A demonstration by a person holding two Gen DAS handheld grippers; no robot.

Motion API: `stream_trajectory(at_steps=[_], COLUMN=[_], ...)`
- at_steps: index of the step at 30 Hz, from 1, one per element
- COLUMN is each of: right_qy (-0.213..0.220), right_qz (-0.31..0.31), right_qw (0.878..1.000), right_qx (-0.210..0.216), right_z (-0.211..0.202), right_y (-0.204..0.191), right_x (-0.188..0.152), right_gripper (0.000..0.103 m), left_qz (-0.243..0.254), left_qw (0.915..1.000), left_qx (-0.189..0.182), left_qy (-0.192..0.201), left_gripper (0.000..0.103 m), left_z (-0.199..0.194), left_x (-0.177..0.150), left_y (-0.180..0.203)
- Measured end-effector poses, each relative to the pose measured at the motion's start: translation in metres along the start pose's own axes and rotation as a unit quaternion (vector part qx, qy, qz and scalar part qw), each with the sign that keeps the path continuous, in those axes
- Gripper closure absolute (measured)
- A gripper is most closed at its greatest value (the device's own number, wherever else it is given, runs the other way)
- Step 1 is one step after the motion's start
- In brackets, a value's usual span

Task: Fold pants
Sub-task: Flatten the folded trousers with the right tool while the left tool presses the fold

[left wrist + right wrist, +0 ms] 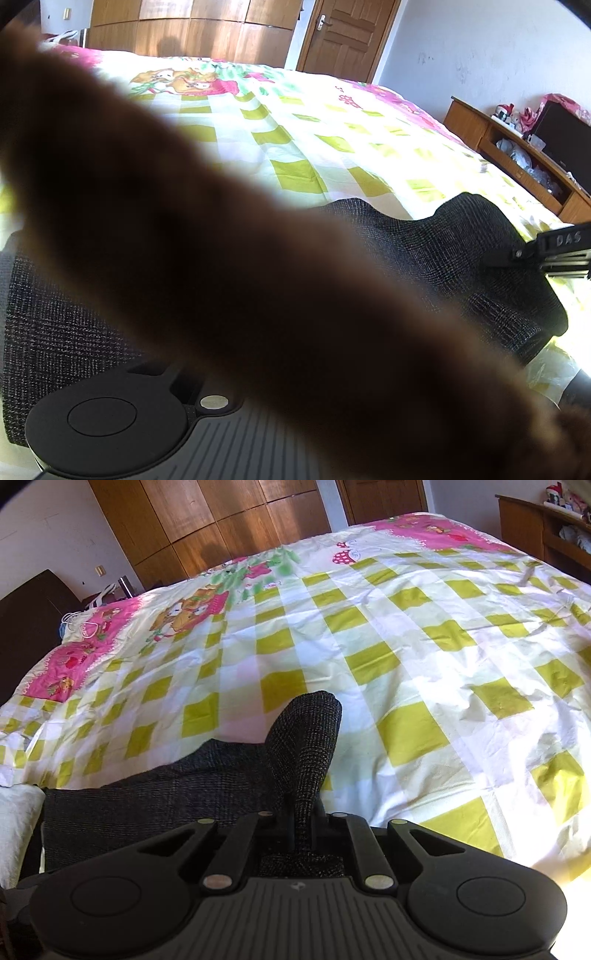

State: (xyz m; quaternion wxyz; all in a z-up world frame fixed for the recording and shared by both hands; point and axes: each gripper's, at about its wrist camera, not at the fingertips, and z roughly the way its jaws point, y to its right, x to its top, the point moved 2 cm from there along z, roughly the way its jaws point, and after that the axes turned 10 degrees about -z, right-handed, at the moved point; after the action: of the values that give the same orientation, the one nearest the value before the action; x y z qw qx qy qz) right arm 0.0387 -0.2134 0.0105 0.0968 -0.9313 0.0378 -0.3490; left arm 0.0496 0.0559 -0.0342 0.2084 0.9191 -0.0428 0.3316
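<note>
Pinching pants (303,746), right gripper (303,823) fingers closed (fabric bunched).

Raised letters "DAS" stand on the black right tongs (517,254) at the picture's right edge

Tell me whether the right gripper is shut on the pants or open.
Shut on the pants: the right gripper pinches a raised fold of dark fabric between its narrowed fingers.

Both wrist cameras looked steeply down, close over the pants (207,786) on the bed (406,646); both views shared the checked cover and wardrobe (221,524).
</note>
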Motion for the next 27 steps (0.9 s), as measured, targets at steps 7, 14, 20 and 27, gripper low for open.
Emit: stream_trajectory(at_steps=[7,14,20,27], right_qy=[0.011,0.024,0.021,0.013], right_qz=[0.009,0.035,0.047,0.046], right_qw=[0.999,0.994,0.990,0.987], right_qx=[0.037,0.102,0.135,0.155], right_z=[-0.014,-0.026,-0.022,-0.013], right_y=[-0.026,-0.049,-0.067,-0.088], right_x=[0.012,0.027,0.039,0.053], right_gripper=[0.078,0.078,0.078,0.078], left_qz=[0.002,0.000,0.007,0.024], left_qw=[1.0000,1.0000,0.9979,0.9903], left_qx=[-0.001,-0.002,0.019,0.100], left_qy=[0.000,0.000,0.062,0.093], left_gripper=[0.086,0.086,0.086,0.086], left_z=[0.000,0.000,-0.032,-0.055], left_x=[-0.001,-0.001,0.004,0.016], left_y=[-0.001,-0.001,-0.006,-0.043])
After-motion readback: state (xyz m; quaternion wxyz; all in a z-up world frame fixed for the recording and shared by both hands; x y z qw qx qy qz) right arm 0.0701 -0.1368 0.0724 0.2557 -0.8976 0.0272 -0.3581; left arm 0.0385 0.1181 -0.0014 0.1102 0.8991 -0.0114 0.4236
